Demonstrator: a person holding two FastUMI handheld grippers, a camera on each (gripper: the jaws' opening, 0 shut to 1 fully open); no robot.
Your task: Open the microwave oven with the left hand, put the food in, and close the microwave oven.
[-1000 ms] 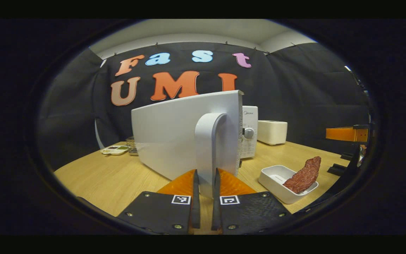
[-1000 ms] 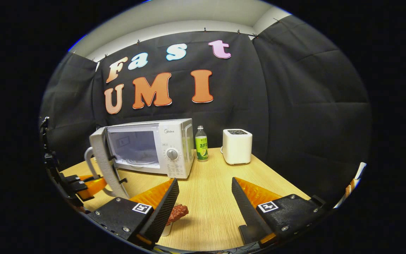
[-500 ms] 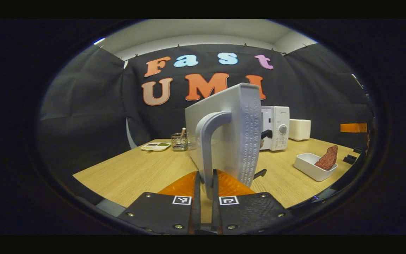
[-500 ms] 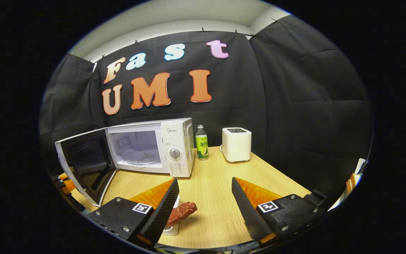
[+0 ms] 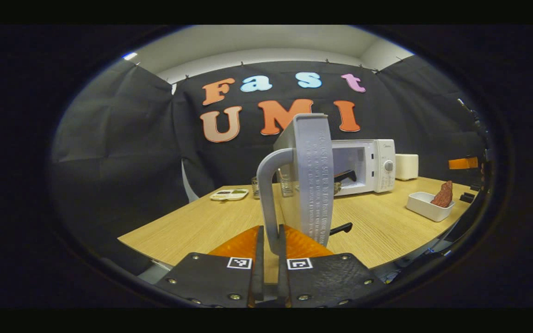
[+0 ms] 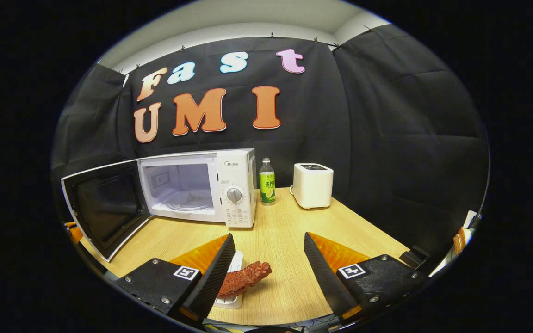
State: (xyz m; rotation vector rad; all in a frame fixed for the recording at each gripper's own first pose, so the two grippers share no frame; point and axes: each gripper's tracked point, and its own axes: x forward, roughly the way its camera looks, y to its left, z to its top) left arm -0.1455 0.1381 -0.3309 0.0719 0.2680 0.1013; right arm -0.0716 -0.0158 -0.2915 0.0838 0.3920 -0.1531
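door is swinging wider vs before, left gripper clamping its handle; right gripper is hovering w/ fingers apart, meat just beside its left finger near desk front edge.

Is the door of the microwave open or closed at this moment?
Open. The door is swung wide and the microwave cavity is exposed; the left gripper fingers clamp the door handle.
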